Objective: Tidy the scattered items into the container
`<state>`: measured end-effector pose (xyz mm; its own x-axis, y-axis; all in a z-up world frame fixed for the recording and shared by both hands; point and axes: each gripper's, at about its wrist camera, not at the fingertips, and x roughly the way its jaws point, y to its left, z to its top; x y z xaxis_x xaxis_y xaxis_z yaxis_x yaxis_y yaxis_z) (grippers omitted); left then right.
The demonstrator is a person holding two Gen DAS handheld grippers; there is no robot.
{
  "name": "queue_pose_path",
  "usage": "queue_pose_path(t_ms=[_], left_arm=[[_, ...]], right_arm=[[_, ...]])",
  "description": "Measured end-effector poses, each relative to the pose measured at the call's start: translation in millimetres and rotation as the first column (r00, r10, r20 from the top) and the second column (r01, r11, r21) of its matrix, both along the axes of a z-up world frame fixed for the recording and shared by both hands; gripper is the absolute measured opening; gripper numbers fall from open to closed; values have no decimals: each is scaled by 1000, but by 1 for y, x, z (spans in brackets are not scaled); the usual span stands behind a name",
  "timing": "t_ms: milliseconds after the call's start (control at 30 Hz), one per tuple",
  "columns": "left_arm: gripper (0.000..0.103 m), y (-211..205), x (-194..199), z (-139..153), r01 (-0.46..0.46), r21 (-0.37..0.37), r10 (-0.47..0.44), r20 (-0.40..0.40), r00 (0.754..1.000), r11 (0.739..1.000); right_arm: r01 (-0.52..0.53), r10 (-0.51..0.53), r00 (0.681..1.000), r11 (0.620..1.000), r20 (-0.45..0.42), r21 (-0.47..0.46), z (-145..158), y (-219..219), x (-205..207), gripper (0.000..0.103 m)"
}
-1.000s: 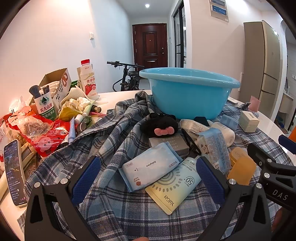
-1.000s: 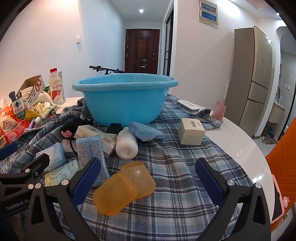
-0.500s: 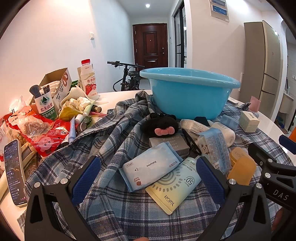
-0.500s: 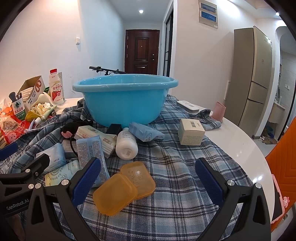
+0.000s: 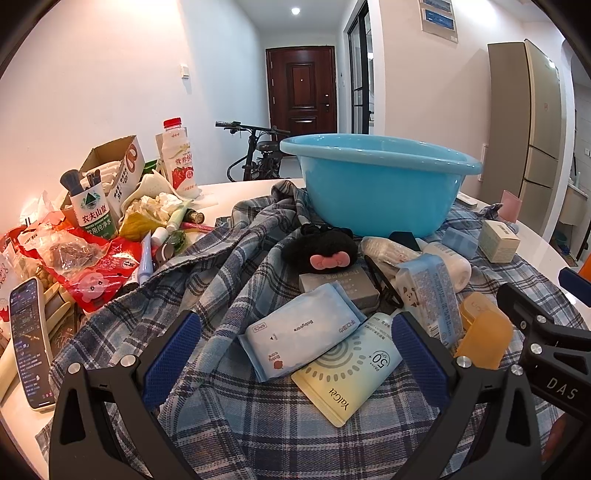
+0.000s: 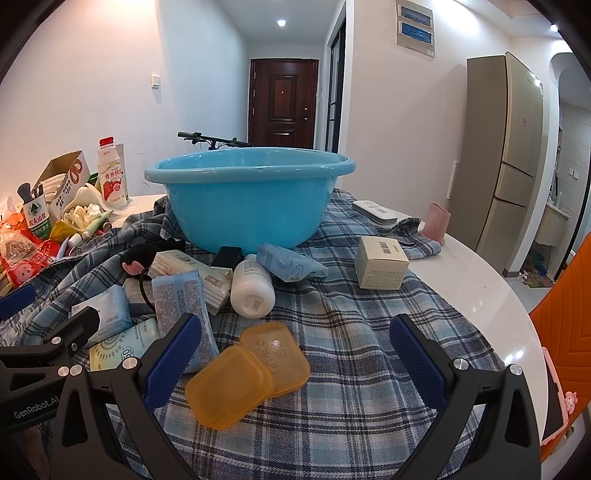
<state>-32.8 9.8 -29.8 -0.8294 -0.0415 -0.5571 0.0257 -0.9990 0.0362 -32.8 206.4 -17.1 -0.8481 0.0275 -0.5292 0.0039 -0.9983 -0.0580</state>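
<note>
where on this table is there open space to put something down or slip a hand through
Bare plaid cloth lies between the orange case and the cream box, and white tabletop right of that box. Left of the white bottle, packets crowd together up to the blue basin.

Light: bright, even; round recessed ceiling lamp (image 5: 295, 11) in the hallway
Glare: soft sheen on the glossy white tabletop (image 6: 476, 280)
Edges: fisheye bending; black corner vignette
Focus: sharp throughout
</note>
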Motion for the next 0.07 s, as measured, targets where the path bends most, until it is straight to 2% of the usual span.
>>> queue_pose_path(t_ms=[67], left_arm=[[103,-1,0,0,3,2,-3,0,1000,1000]], right_arm=[[1,-1,1000,1000,-1,-1,0,0,0,103]])
